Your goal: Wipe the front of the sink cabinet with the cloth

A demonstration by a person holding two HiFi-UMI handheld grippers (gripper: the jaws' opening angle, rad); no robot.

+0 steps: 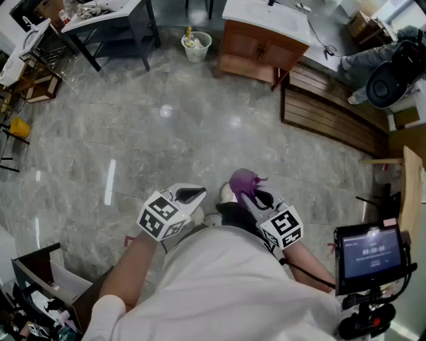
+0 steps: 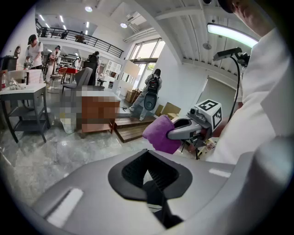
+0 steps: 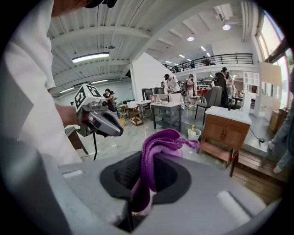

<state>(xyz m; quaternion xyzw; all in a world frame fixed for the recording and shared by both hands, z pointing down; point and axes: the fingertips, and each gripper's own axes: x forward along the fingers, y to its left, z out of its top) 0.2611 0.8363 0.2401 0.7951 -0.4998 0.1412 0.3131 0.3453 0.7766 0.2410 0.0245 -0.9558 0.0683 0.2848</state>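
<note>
The sink cabinet [image 1: 261,44], brown wood with a white top, stands far off across the floor; in the right gripper view the cabinet [image 3: 227,131] is to the right. My right gripper [image 1: 251,194] is held close to my body, shut on a purple cloth [image 1: 243,180] that bunches up above its jaws. The same cloth [image 3: 158,147] hangs folded between the right gripper's [image 3: 147,170] black pads. My left gripper [image 1: 192,195] is beside it, shut and holding nothing. From the left gripper [image 2: 149,173], the cloth [image 2: 158,133] and the right gripper [image 2: 184,130] show ahead.
A white waste bin [image 1: 196,46] stands left of the cabinet. A low slatted wooden platform [image 1: 333,114] lies to its right. Dark-legged tables [image 1: 106,20] are at the far left. A small screen on a mount [image 1: 371,250] is near my right side. Several people stand in the background.
</note>
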